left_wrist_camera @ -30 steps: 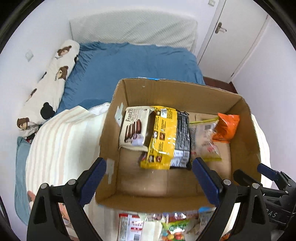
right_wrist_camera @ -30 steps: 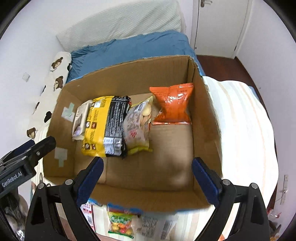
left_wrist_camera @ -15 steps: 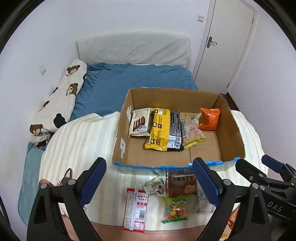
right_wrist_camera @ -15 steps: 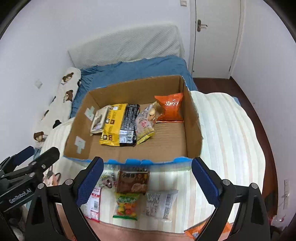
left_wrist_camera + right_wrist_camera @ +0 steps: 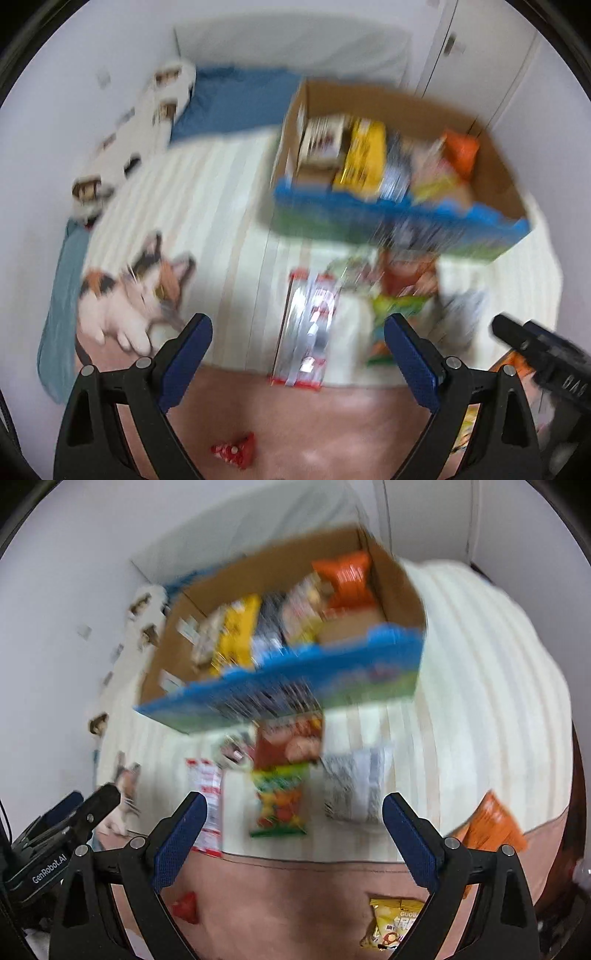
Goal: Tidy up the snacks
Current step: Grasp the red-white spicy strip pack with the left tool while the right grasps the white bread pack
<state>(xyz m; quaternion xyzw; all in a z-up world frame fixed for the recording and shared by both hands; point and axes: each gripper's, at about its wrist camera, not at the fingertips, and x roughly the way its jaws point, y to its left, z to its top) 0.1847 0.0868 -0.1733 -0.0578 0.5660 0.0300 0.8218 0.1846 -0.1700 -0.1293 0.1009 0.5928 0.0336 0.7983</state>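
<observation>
Both views are motion-blurred. A cardboard box with a blue printed front sits on the striped blanket and holds several snack packs. Loose packs lie in front of it: a red-and-white pack, a brown pack, a green candy bag and a clear white bag. My left gripper is open and empty above the red-and-white pack. My right gripper is open and empty above the candy bag.
An orange bag, a yellow bag and a small red pack lie on the pink cover near me. A cat-print cushion lies to the left. A blue bed and a door are behind.
Both grippers pulled back from over the box and dropped lower toward the loose packs in front of it. Both stayed open and empty. The box contents look unchanged.
</observation>
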